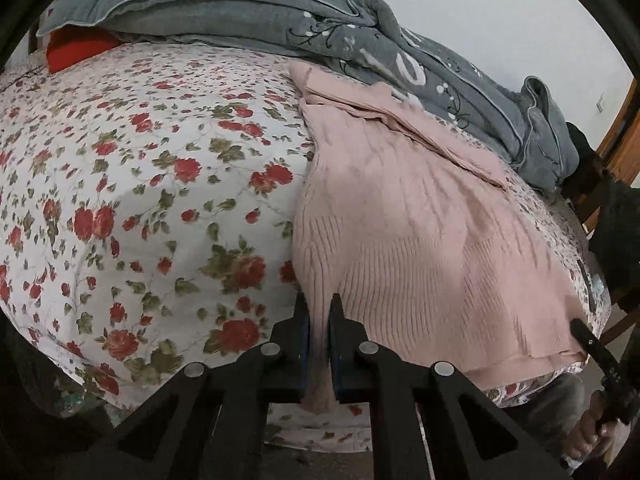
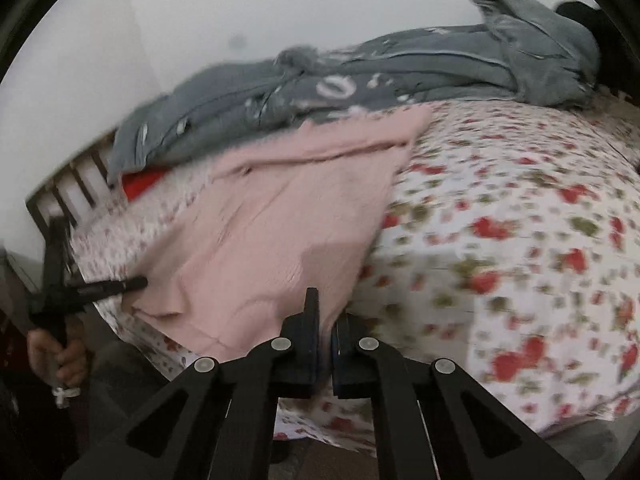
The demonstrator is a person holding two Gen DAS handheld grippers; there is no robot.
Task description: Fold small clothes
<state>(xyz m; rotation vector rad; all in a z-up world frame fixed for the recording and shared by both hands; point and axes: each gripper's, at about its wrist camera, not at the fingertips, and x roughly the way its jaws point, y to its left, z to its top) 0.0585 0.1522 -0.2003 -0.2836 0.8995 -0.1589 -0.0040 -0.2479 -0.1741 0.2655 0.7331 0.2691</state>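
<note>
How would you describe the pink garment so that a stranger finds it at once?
On the bed's white sheet with red roses, before the crumpled grey quilt, lies the pale pink ribbed knit sweater. It alone is plain pink, without any print.

Two wrist fisheyes close over the bed (image 1: pixel 140 160) edge, angled down from opposite sides, sharing the pink garment (image 1: pixel 420 220).

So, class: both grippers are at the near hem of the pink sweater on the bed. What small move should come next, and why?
Probably lift the hem and carry it toward the far edge. The left gripper and right gripper are each shut on a near corner of the sweater, which lies flat on the bed.
</note>
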